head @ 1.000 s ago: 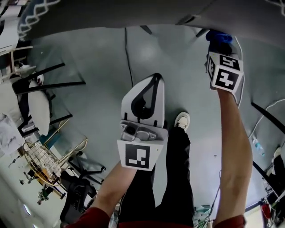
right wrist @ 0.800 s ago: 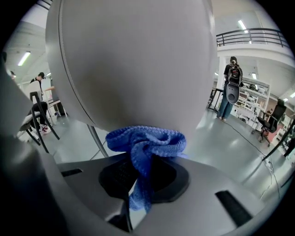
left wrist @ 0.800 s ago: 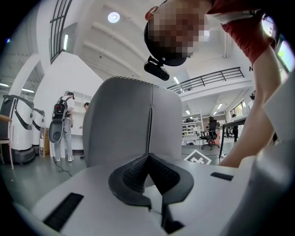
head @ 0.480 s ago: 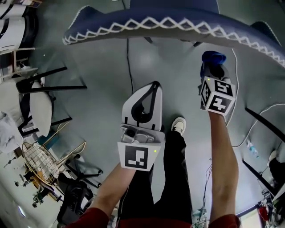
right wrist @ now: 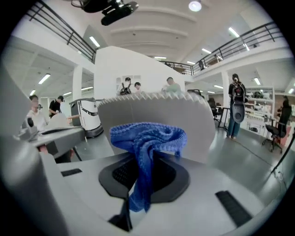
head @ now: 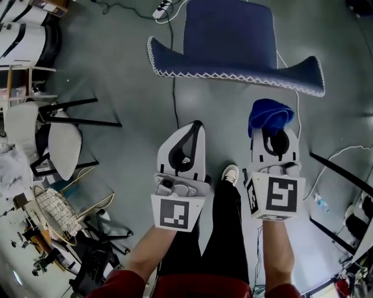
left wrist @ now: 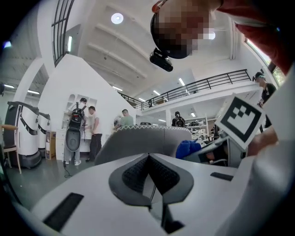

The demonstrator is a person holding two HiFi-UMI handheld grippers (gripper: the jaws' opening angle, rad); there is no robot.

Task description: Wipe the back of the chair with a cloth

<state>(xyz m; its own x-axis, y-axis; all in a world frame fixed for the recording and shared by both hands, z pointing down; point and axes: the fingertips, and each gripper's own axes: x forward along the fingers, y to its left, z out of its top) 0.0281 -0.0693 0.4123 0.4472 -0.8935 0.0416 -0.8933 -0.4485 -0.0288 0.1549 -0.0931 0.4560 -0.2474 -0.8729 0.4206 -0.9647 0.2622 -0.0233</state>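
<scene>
The blue chair (head: 230, 41) with white zigzag stitching stands ahead of me; its back's top edge (head: 233, 75) is nearest. In the gripper views the back looks grey (left wrist: 143, 140) (right wrist: 156, 117). My right gripper (head: 274, 132) is shut on a bunched blue cloth (head: 270, 115) (right wrist: 146, 140), which hangs over the jaws just short of the chair back. My left gripper (head: 195, 131) (left wrist: 150, 177) hovers beside it, shut and holding nothing. From the left gripper view the cloth (left wrist: 186, 148) and the right gripper's marker cube (left wrist: 239, 120) show at the right.
White chairs with black legs (head: 61, 142) and a wire basket (head: 55, 212) stand at the left. A cable (head: 173, 99) runs over the grey floor to a power strip (head: 162, 8). My shoe (head: 231, 173) is below the grippers. Several people stand far off (left wrist: 94, 131).
The right gripper with the cloth has drawn back from the chair toward my body and now sits level with the left gripper. The chair shows farther away and in full.
</scene>
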